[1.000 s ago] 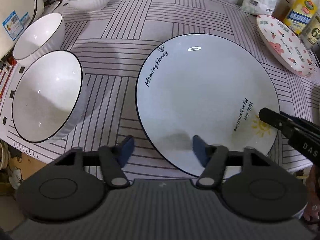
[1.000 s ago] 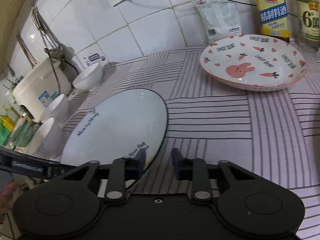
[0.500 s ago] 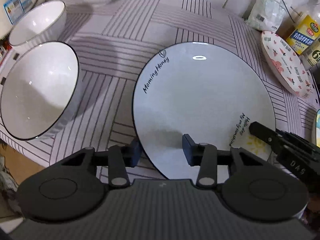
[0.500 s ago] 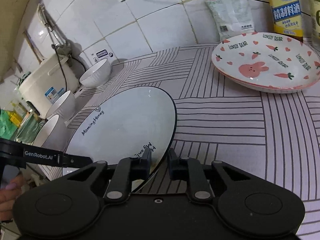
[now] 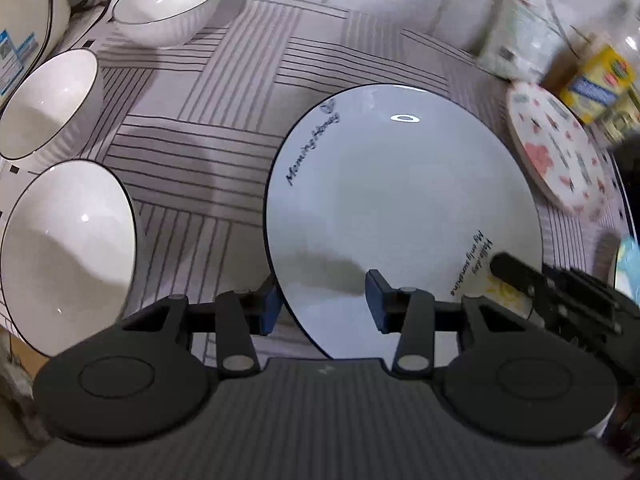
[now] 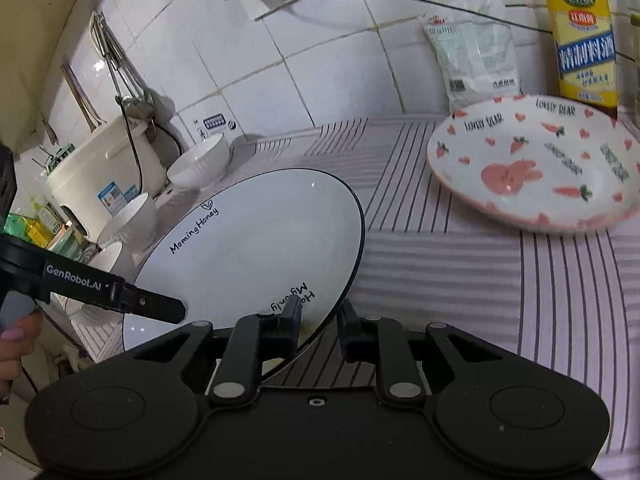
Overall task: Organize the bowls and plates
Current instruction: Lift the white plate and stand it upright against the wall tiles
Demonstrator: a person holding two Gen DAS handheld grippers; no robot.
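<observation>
A large white plate with a dark rim and "Morning Honey" lettering (image 5: 400, 208) (image 6: 256, 252) is tilted up off the striped cloth. My left gripper (image 5: 320, 300) straddles its near-left rim, with a visible gap at the right finger. My right gripper (image 6: 318, 320) is shut on the plate's right rim beside the sun drawing. Three white bowls (image 5: 64, 248) (image 5: 44, 100) (image 5: 168, 0) stand along the left. A pink rabbit plate (image 6: 536, 168) (image 5: 556, 152) lies at the right.
A rice cooker (image 6: 104, 168) stands at the far left by the tiled wall. A bag (image 6: 472, 60) and a yellow-labelled bottle (image 6: 580, 36) stand behind the rabbit plate. The counter edge runs along the near left.
Both grippers closed in on the white plate's rim from opposite sides. The right gripper clamped it and the plate has risen and tilted off the cloth.
</observation>
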